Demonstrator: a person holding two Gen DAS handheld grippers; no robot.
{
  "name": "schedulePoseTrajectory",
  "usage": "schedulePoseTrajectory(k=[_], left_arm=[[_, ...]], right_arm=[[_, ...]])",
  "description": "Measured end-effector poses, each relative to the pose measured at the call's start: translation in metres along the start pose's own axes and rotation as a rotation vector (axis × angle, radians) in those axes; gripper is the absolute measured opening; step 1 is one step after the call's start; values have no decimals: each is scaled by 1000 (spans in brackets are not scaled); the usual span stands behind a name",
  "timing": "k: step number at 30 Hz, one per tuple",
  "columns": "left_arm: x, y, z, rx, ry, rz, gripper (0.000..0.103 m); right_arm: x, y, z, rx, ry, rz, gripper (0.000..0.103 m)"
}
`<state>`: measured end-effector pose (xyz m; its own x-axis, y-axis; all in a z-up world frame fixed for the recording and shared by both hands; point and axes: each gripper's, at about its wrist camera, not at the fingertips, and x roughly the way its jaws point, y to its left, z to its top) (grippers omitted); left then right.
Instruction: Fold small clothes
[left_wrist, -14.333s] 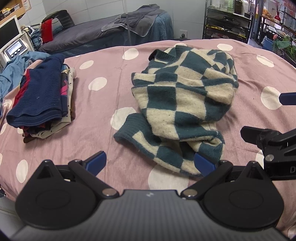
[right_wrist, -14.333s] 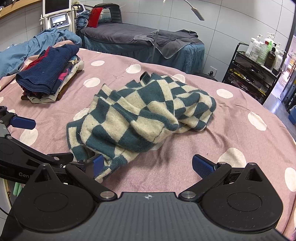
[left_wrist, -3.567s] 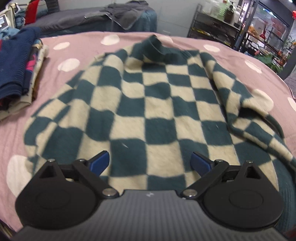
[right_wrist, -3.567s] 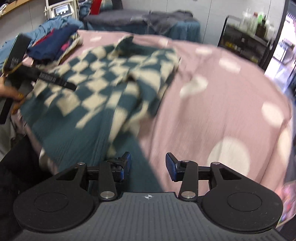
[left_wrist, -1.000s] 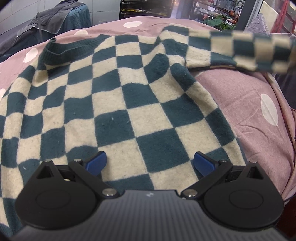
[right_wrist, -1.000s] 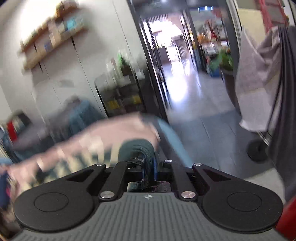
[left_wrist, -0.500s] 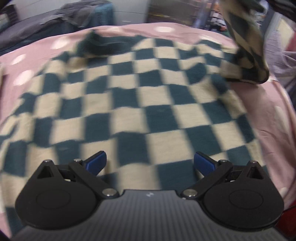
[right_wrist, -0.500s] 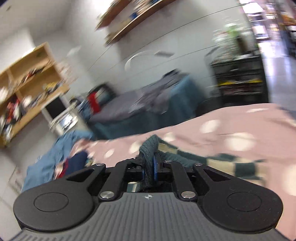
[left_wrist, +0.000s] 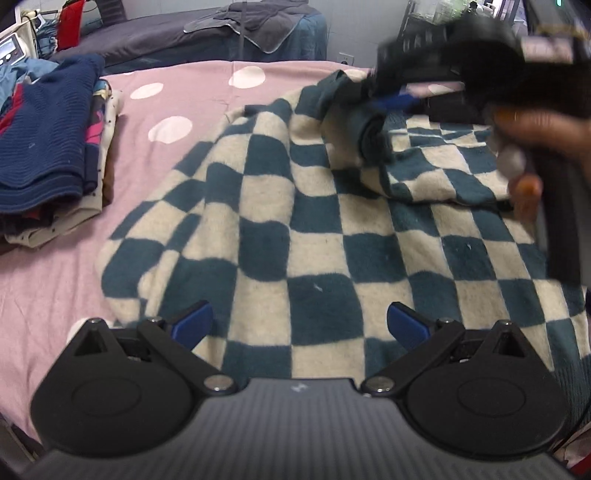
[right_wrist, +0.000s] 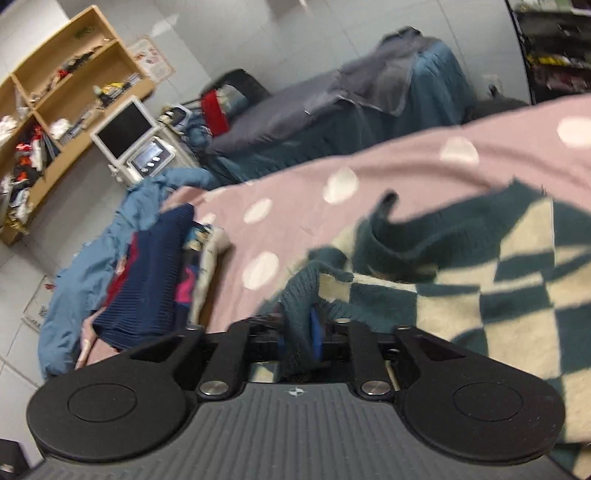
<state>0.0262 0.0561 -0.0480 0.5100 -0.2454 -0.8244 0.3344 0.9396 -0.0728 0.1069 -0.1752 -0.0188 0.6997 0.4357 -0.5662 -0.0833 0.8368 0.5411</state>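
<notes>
Both of my tongs show in the left wrist view. Left tongs (left_wrist: 299, 325) stand wide apart with nothing between the blue fingertips (left_wrist: 194, 325), hovering over the near hem of the checked sweater (left_wrist: 306, 236). That sweater, teal and cream, lies spread across the pink spotted bed cover (left_wrist: 177, 92). Over its far right part my right tongs (left_wrist: 391, 99) appear blurred, pinching a teal cuff, with the sleeve (left_wrist: 424, 162) doubled back over the sweater's body. My right hand (left_wrist: 535, 147) grips the handle there. Left of the sweater, well apart from it, sits a stack of folded clothes (left_wrist: 48, 147) with a navy ribbed piece on top. Beyond the sweater, past the edge of the cover, stands a treatment bed (left_wrist: 221, 33) draped in grey.

From the right wrist view, my right tongs (right_wrist: 299, 339) are clamped together on the teal ribbed cuff (right_wrist: 299, 295), which bunches up between the fingers. The checked sweater (right_wrist: 480, 295) stretches away to the right of the cuff on the pink cover (right_wrist: 406, 184). Left of the cuff lies the folded stack (right_wrist: 155, 273), with light blue cloth (right_wrist: 96, 258) heaped behind it. Farther behind the stack are a white monitor cart (right_wrist: 129, 144) and a wooden shelf (right_wrist: 55, 110).
</notes>
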Motion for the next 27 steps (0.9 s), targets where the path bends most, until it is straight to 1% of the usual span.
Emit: schedulePoseTrajectory(k=[1, 2, 4, 5, 7, 8, 9, 10, 12, 14, 16, 17, 18, 20, 21, 23, 25, 26, 27], left_arm=[[2, 0, 2, 5, -6, 1, 103], [4, 0, 4, 10, -13, 4, 103], [8, -2, 8, 19, -19, 6, 103], [11, -3, 12, 21, -24, 7, 103], [16, -3, 22, 13, -47, 10, 103], [20, -2, 29, 5, -56, 11, 103], [23, -2, 36, -5, -67, 13, 103], [26, -2, 43, -20, -83, 15, 103], [32, -3, 56, -33, -116, 13, 103], [42, -9, 68, -3, -137, 1, 102], [57, -16, 77, 37, -147, 22, 98], [66, -19, 80, 55, -141, 40, 91], [75, -21, 83, 56, -126, 58, 81], [91, -19, 88, 38, -97, 56, 77], [98, -19, 89, 38, -93, 60, 76], [111, -18, 89, 47, -89, 89, 75], [120, -17, 90, 39, -81, 75, 71], [120, -16, 90, 38, -87, 71, 69], [121, -17, 91, 40, -92, 70, 64]], right_arm=[[-5, -3, -3, 7, 9, -16, 72], [-12, -5, -5, 5, 1, -28, 88], [-36, -6, -9, -56, -34, -46, 89], [-51, -6, -13, -107, -58, -72, 89], [-78, -8, -20, -215, -90, -163, 89], [-92, -11, -23, -259, -99, -220, 91], [-106, -16, -29, -287, -106, -270, 95], [-118, -23, -34, -299, -111, -311, 95], [-141, -40, -45, -293, -120, -372, 95], [-157, -60, -53, -267, -105, -432, 92], [-165, -80, -59, -216, -90, -464, 83], [-163, -86, -60, -188, -80, -462, 72], [-162, -92, -60, -164, -74, -450, 67], [-158, -99, -63, -130, -77, -433, 67], [-154, -101, -64, -117, -75, -437, 67], [-145, -105, -64, -90, -76, -442, 65], [-138, -108, -63, -49, -86, -415, 64], [-134, -107, -63, -40, -96, -399, 62], [-130, -107, -63, -38, -102, -391, 58]])
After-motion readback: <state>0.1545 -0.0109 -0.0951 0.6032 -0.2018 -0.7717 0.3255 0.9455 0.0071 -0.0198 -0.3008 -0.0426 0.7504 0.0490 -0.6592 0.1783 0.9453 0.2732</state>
